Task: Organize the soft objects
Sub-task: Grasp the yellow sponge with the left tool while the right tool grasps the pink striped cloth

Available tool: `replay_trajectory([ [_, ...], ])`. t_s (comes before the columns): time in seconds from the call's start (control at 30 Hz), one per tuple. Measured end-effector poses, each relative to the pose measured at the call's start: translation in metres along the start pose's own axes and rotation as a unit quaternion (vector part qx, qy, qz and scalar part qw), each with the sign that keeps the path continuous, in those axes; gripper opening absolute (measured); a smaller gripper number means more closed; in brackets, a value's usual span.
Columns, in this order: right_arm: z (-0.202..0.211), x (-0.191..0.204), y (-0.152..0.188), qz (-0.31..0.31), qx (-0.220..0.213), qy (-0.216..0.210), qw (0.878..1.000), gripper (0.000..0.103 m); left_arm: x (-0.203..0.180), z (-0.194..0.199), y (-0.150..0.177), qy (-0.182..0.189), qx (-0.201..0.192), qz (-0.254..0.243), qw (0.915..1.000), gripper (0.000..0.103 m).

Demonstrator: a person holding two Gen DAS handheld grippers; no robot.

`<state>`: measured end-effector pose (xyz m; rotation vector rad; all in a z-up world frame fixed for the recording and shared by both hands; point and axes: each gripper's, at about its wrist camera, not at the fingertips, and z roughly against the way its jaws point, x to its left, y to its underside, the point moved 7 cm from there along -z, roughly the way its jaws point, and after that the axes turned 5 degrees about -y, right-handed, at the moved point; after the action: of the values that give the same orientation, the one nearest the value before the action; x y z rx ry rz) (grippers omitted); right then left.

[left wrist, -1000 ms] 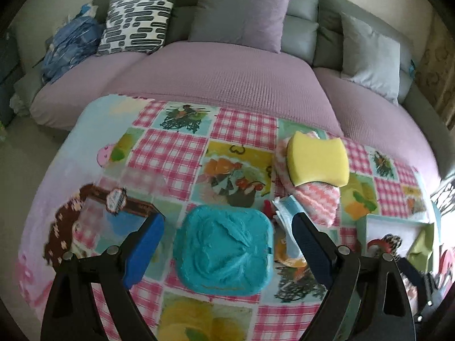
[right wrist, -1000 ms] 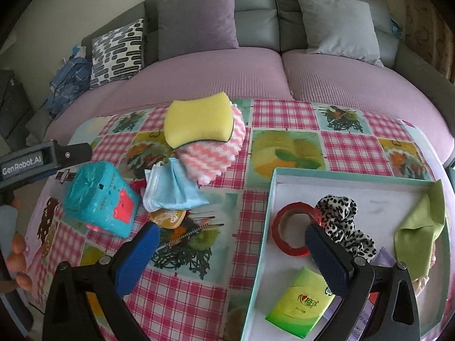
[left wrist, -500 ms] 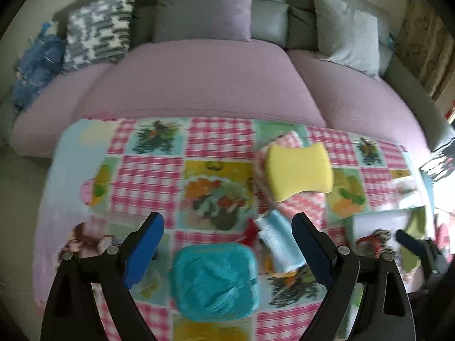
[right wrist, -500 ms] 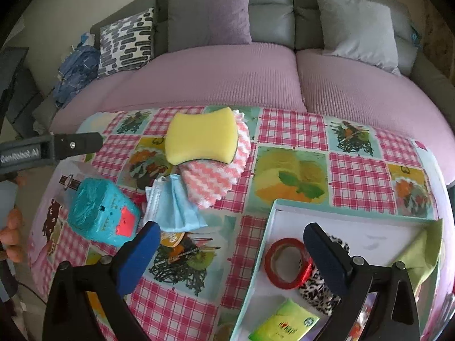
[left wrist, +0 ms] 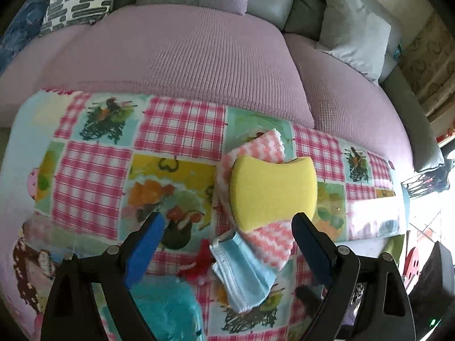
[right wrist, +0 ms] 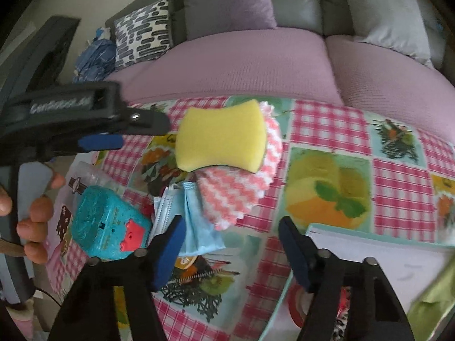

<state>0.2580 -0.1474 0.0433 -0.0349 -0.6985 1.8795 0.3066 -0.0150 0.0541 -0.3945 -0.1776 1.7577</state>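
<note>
The soft things lie bunched near the middle of the tabletop [right wrist: 327,122], which carries a checked picture cloth: a yellow sponge [right wrist: 221,139] rests on a pink-and-white cloth [right wrist: 236,196], and a pale blue face mask [right wrist: 196,221] lies just beside and partly under that cloth's near edge. A teal pouch [right wrist: 108,224] sits to the left of the mask, and a white tray [right wrist: 378,250] with a green cloth [right wrist: 432,298] waits at the right. The left claw [left wrist: 227,244] hangs wide open above the mask and the sponge, holding nothing. The right claw [right wrist: 230,244] has just been closing, yet its jaws stand apart with nothing between them, hovering over the mask's near end; the hand [right wrist: 34,213] on the left tool shows at the picture's edge. Both tools seem to be heading for the same small pile, so the plainest risk is that they crowd or knock each other. A pinch on the mask may also catch the overlapping cloth and drag it, tipping the sponge off. The mask is thin and flat, so the pads could scrape the printed cover and ruck it instead of lifting the mask, or snag only an ear loop and let the mask dangle.
</note>
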Motion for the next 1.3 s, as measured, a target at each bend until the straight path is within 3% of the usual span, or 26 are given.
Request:
replay_trajectory([
  [0.1,-0.015,0.002,0.001,-0.001,0.012,-0.010,1.000,0.058,-0.006,-0.012,-0.001,0.002,0.010,-0.006,0.9999,0.089],
  [0.37,-0.039,-0.001,-0.001,-0.015,0.025,-0.023,0.999,0.044,-0.011,-0.042,-0.002,0.016,0.040,0.012,0.9990,0.073],
  [0.43,-0.044,-0.003,-0.001,-0.018,0.028,-0.025,0.999,0.042,-0.012,-0.047,-0.002,0.019,0.044,0.013,0.9988,0.061],
  [0.57,-0.048,-0.004,-0.001,-0.021,0.031,-0.028,0.999,0.037,-0.014,-0.053,-0.002,0.027,0.047,0.017,0.9984,0.048],
  [0.77,-0.061,-0.003,0.001,-0.028,0.037,-0.035,0.998,0.027,-0.013,-0.058,-0.001,0.047,0.055,0.032,0.9969,0.041],
  [0.93,-0.062,-0.004,0.001,-0.031,0.036,-0.037,0.998,0.003,-0.014,-0.059,-0.001,0.056,0.053,0.039,0.9963,0.032],
  [1.3,-0.042,0.001,-0.002,-0.022,0.016,-0.039,0.999,0.000,-0.010,-0.052,0.003,0.064,0.040,0.040,0.9963,0.015],
])
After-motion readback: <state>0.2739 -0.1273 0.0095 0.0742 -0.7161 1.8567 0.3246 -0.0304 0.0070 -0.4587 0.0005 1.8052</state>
